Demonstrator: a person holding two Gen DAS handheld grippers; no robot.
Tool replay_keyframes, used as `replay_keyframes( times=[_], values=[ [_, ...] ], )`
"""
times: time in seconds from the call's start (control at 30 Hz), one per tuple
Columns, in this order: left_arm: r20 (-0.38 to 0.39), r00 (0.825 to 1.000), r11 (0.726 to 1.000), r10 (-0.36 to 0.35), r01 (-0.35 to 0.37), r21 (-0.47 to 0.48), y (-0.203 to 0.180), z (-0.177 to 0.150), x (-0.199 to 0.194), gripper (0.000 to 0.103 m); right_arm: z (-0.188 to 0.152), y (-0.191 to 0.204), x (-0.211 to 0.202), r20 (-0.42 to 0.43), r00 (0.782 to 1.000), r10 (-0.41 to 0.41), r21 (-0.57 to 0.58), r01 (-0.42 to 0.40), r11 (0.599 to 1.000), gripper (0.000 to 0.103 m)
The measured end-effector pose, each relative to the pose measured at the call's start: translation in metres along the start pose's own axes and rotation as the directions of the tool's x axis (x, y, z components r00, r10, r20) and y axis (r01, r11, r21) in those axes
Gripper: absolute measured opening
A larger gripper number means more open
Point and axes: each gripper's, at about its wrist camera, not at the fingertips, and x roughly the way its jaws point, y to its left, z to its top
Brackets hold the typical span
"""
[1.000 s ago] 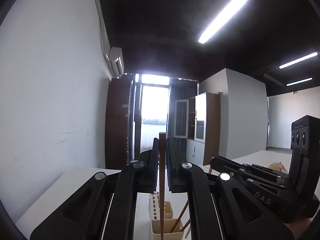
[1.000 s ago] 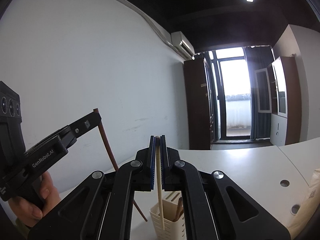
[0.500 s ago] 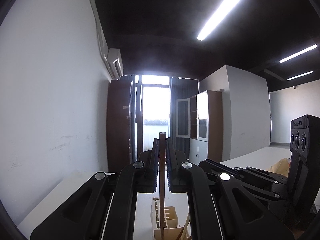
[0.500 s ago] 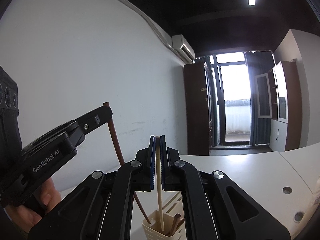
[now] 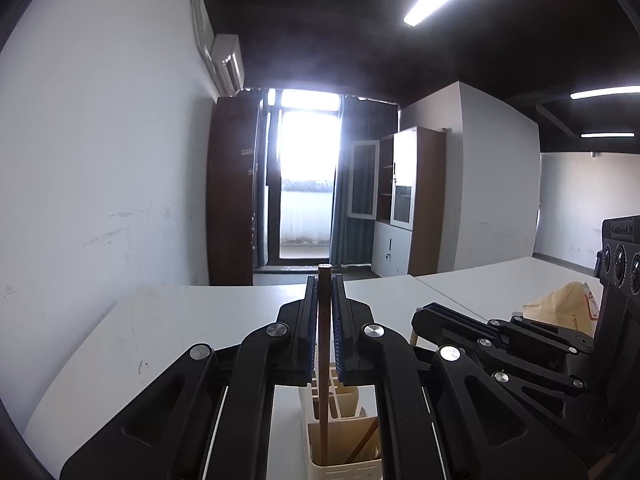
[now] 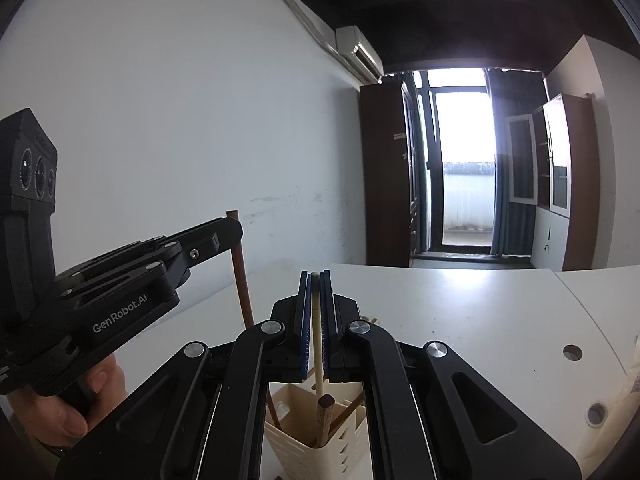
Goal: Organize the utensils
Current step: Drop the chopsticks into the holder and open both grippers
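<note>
Brown wood shows between the pads of the left gripper point(image 5: 325, 316), clamped on a dark chopstick point(image 5: 324, 364) whose lower end stands inside the cream utensil holder point(image 5: 344, 468) on the white surface point(image 5: 160, 328). Beside it, the right gripper point(image 6: 315, 320) is closed on a pale chopstick point(image 6: 318, 352), its tip also down in the holder's compartment.

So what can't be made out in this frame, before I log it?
- Utensil holder: base cut off by the bottom edge in both wrist views.
- Brown chopstick tip: hidden inside the holder.
- Pale chopstick lower end: hidden behind a brown stick in the holder.
- Paper bag: partly behind the right tongs.
</note>
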Motion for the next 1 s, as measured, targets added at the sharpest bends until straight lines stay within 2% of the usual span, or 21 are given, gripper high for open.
replay_keyframes(
  times=[0.13,0.33,0.4,0.47,0.83,1.0],
  values=[
    [-0.031,0.999,1.0,-0.01,0.009,-0.004,0.007,-0.009,0.002,0.007,-0.001,0.003,0.002,-0.031,0.999,-0.033,-0.027,0.033,0.999,0.006],
    [-0.06,0.998,1.0,-0.011,0.01,-0.007,0.011,-0.02,0.003,0.007,-0.004,0.001,0.0,-0.054,0.998,-0.033,-0.01,0.033,0.999,0.006],
    [-0.083,0.996,1.0,-0.015,0.015,-0.004,0.011,-0.022,0.006,0.007,-0.004,-0.002,0.001,-0.07,0.997,-0.043,-0.002,0.043,0.999,0.011],
    [-0.092,0.996,1.0,-0.005,0.005,0.004,0.01,-0.025,0.006,0.009,-0.004,-0.001,0.002,-0.092,0.994,-0.063,-0.009,0.062,0.998,0.022],
    [-0.088,0.996,1.0,0.005,-0.006,-0.015,0.018,-0.024,-0.007,0.014,-0.002,-0.004,-0.01,-0.085,0.994,-0.065,-0.001,0.066,0.998,0.029],
    [-0.084,0.996,1.0,0.004,-0.004,0.003,0.015,-0.024,-0.015,0.022,-0.002,-0.003,-0.012,-0.082,0.993,-0.08,0.002,0.08,0.997,0.035]
  ],
)
